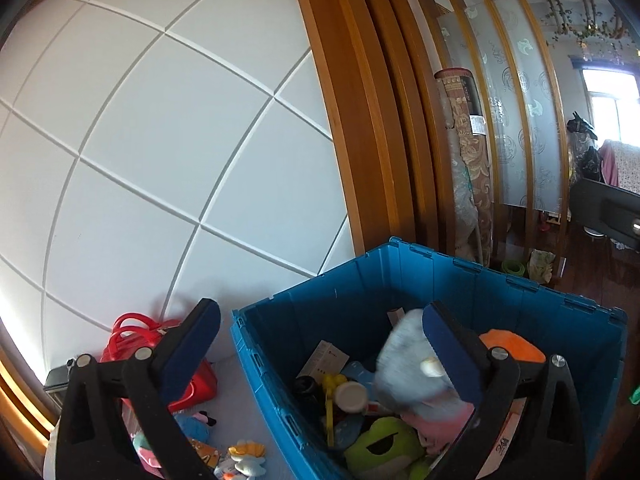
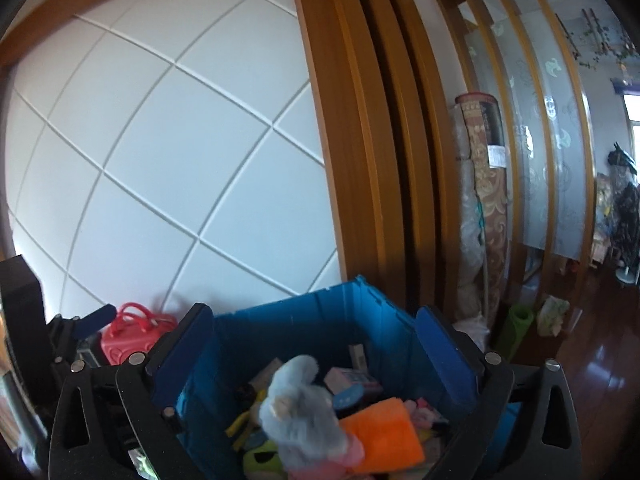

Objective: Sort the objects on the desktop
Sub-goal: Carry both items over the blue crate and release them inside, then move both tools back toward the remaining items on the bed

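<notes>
A blue plastic crate (image 1: 340, 292) holds several toys and small boxes. Topmost is a grey-blue plush toy (image 1: 404, 360) with a pink lower part, blurred in the left wrist view, beside an orange cloth (image 1: 516, 346) and a green frog plush (image 1: 380, 444). My left gripper (image 1: 320, 332) hangs open over the crate's near left corner, pads touching nothing. My right gripper (image 2: 316, 340) is open above the crate (image 2: 320, 320), with the plush toy (image 2: 300, 412) below and between its fingers, free of the pads. The orange cloth (image 2: 384, 432) lies right of it.
A red handbag (image 1: 132, 332) stands left of the crate against the white panelled wall. Small plush toys (image 1: 244, 456) lie on the white surface in front of it. Wooden door frames, a rolled carpet (image 1: 468, 160) and a dark wooden floor are to the right.
</notes>
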{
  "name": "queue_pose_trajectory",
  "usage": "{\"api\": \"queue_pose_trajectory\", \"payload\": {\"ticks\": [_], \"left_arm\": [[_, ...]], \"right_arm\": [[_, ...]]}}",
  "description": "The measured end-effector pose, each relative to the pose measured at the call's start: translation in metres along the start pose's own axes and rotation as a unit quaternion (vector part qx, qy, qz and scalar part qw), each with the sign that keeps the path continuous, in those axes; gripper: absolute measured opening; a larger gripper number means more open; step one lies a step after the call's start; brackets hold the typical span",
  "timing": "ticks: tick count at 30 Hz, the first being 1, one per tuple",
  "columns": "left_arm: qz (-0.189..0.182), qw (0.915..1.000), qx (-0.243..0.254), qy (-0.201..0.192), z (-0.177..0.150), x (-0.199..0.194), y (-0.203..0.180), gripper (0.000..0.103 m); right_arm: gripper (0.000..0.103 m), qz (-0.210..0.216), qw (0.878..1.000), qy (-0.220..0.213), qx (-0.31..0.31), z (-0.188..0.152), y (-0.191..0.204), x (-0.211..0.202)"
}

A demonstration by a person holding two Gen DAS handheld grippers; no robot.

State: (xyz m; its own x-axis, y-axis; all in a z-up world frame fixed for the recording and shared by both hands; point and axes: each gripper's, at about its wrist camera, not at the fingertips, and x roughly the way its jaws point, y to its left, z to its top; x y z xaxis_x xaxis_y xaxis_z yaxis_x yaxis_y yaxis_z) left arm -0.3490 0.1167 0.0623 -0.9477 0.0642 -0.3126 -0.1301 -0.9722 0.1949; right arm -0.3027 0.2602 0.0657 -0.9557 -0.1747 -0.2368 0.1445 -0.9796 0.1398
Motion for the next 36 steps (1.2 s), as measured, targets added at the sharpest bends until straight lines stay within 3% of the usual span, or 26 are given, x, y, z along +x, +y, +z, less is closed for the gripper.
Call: {"api": "queue_pose_trajectory", "payload": {"ticks": [10, 17, 26, 36], "left_arm": [[0.031, 0.9993, -0.015, -0.013, -0.032, -0.048, 0.016, 0.103], [0.057, 0.9976, -0.032, -0.023, -0.053, -0.079, 0.049, 0.103], [0.095, 0.9940, -0.052, -0.005, -0.094, -0.100, 0.131, 0.103], [0.153, 0.9858, -0.059, 0.036, -0.166, -0.114, 0.253, 0.103]], "right_arm": [[0.102, 0.026, 0.999, -0.030, -0.006, -0.035, 0.017, -0.066], [0.102, 0.051, 0.998, -0.030, -0.002, -0.049, 0.040, -0.091], [0.102, 0.093, 0.995, -0.013, -0.028, -0.064, 0.121, -0.102], [0.102, 0.133, 0.989, 0.033, -0.048, -0.106, 0.237, -0.069]]}}
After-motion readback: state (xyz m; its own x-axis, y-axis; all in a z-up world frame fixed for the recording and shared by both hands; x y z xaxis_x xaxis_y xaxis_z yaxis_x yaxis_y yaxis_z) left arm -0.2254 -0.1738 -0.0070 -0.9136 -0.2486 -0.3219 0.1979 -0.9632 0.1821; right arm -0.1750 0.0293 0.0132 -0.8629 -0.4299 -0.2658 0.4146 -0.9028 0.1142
